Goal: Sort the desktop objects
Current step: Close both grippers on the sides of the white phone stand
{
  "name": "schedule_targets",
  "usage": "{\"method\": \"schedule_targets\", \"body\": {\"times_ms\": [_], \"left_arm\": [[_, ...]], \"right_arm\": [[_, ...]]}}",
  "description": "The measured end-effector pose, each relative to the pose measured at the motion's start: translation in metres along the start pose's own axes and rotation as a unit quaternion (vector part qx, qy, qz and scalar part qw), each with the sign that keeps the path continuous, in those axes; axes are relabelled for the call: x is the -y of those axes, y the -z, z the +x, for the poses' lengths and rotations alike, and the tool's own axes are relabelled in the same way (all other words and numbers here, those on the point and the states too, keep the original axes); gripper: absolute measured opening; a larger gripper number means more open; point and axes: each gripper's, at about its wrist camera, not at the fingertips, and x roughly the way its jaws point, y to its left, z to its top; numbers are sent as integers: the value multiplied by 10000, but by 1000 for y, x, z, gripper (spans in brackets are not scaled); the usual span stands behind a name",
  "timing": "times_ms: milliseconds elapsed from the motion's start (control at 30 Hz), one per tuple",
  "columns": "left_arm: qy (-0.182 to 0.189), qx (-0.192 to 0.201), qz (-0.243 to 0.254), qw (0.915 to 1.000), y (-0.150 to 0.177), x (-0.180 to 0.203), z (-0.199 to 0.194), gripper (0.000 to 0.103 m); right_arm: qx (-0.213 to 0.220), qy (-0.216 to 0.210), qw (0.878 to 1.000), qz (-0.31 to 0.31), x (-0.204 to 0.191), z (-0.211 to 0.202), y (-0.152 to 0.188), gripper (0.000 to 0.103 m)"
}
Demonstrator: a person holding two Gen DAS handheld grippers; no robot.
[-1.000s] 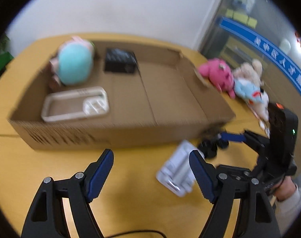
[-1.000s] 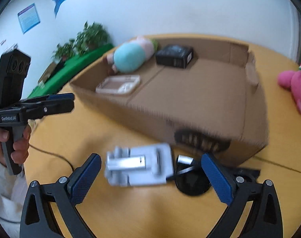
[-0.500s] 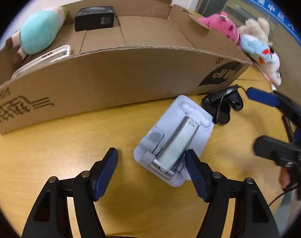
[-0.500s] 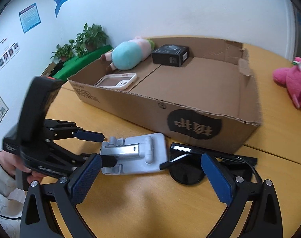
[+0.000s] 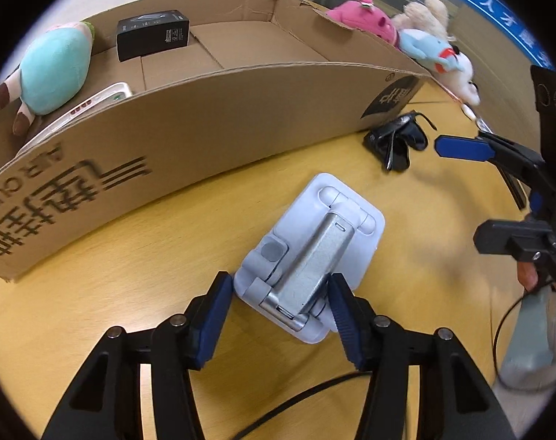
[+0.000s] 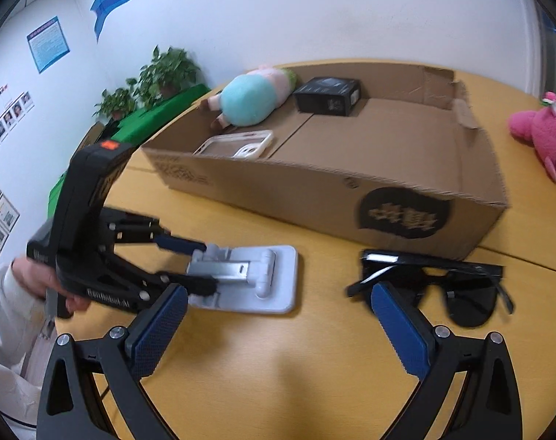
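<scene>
A folded white and silver phone stand (image 5: 311,253) lies flat on the wooden table in front of a cardboard box (image 5: 204,110). My left gripper (image 5: 278,304) straddles the stand's near end, its blue pads touching or almost touching both sides; it also shows in the right wrist view (image 6: 193,264) around the stand (image 6: 256,278). Black sunglasses (image 6: 450,286) lie to the right of the stand. My right gripper (image 6: 278,326) is open and empty above the table, its right finger just in front of the sunglasses.
The box holds a teal plush (image 6: 252,99), a black carton (image 6: 329,95) and a white phone case (image 6: 237,145). Pink (image 5: 366,18), beige and blue plush toys (image 5: 435,51) lie beyond the box's right end. Green planters (image 6: 146,110) stand off the table.
My left gripper has dropped and moved forward onto the phone stand, and its jaws have narrowed around it. My right gripper has edged closer to the sunglasses.
</scene>
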Motion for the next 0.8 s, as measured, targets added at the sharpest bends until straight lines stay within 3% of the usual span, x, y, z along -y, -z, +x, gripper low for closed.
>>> {"method": "schedule_targets", "body": {"times_ms": [200,367,533,633,733,800], "left_arm": [[-50,43,36,10000,-1,-9,-3,53],[-33,92,93,9999,-1,-10,-3,54],[-342,18,80,9994,0,-7,-5,55],[-642,-99,-275,9975,3,-8,-10,58],[-457,-140,-670,9966,10,-9,-12,58],[-536,-194,-694,9960,15,-5,-8,58]], "right_arm": [[-290,55,9994,-175,-30,33,8,92],[-347,186,9992,43,-29,53,15,86],[-379,202,9991,33,-31,65,20,75],[-337,239,9991,-20,-32,66,19,65],[-322,271,9991,10,-30,66,18,57],[-314,247,9992,36,-29,65,18,53]]}}
